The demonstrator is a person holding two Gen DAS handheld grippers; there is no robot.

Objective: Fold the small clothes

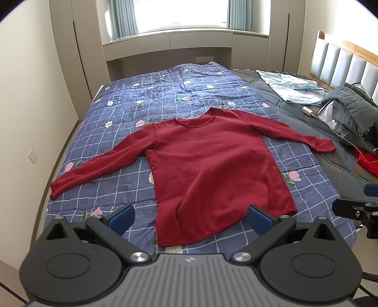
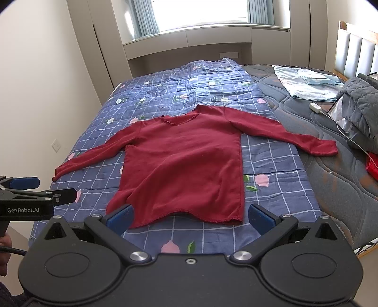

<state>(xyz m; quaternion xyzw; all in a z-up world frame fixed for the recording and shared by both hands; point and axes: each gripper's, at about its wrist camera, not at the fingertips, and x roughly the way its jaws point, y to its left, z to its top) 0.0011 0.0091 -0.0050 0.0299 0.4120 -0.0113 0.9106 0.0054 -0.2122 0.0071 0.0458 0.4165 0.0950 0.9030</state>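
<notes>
Red long-sleeve top (image 1: 212,170) lies flat, face up, on the blue checked quilt (image 1: 132,101) near the foot edge of the bed, neck toward the window (image 1: 179,11), both sleeves spread out to the sides, hem nearest the cameras w/ a few ripples. Nothing folded yet, so this looks like the very start: garment laid out, grippers approaching. Left gripper (image 1: 190,218) hangs just above the hem, jaws wide apart, nothing between them; its blue pads (image 1: 122,218) sit either side of the hem's left half. Right gripper (image 2: 190,218) is likewise spread open & empty, over the hem's right half; in its view the left gripper shows at the left edge, well clear of the cloth. Neither touches the fabric as far as I can tell. Next move, prob.: each gripper goes out to a sleeve cuff, left cuff (image 1: 55,190) near the quilt's edge, right cuff (image 1: 328,147) toward the grey mattress (image 1: 330,170), pinches it & brings the sleeve in across the chest, then hem up to neck. Needs a low approach to catch thin knit w/o grabbing the quilt too. Clutter by the headboard, grey jacket (image 1: 354,111) & charger cable (image 1: 309,111), sits near the right cuff but apart from it.
</notes>
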